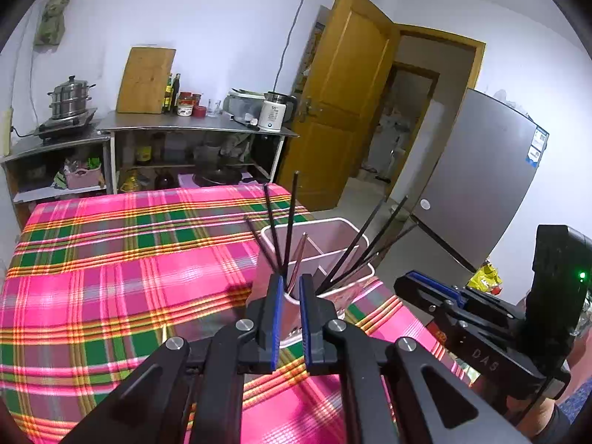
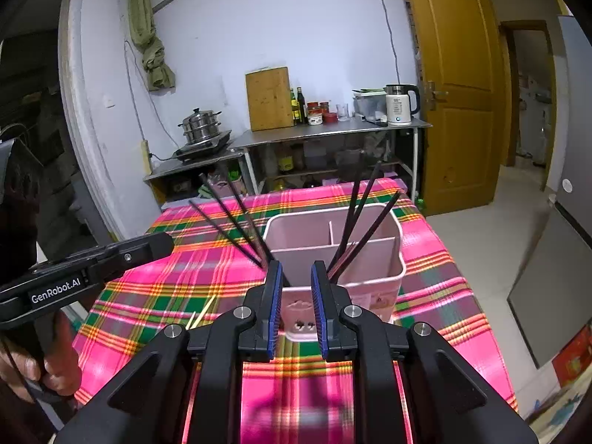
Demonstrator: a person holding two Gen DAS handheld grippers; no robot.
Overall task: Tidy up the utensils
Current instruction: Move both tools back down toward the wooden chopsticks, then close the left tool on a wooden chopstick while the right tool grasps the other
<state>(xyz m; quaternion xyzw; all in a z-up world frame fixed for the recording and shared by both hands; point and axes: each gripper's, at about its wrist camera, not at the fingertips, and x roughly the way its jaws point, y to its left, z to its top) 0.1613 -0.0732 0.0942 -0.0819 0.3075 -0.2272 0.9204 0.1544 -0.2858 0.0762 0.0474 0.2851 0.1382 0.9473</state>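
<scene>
A pink utensil holder (image 1: 344, 233) with dividers stands on the plaid tablecloth (image 1: 129, 259) near the table's right edge. Black chopsticks (image 1: 292, 218) lean out of its left compartment, and more black chopsticks (image 1: 370, 238) lean right. My left gripper (image 1: 291, 285) sits just in front of the holder, its jaws nearly together with nothing between them. In the right wrist view the holder (image 2: 373, 259) is straight ahead with chopsticks (image 2: 236, 227) fanning left and chopsticks (image 2: 360, 214) fanning right. My right gripper (image 2: 297, 272) is open and empty just short of it. Pale sticks (image 2: 201, 312) lie on the cloth.
The right gripper's body (image 1: 462, 314) is at the left view's right side; the left gripper's body (image 2: 111, 262), held by a hand (image 2: 26, 366), at the right view's left. Behind the table is a steel counter (image 2: 333, 131) with pot, cutting board and kettle. Fridge (image 1: 481, 185) and door (image 2: 455, 92) stand at right.
</scene>
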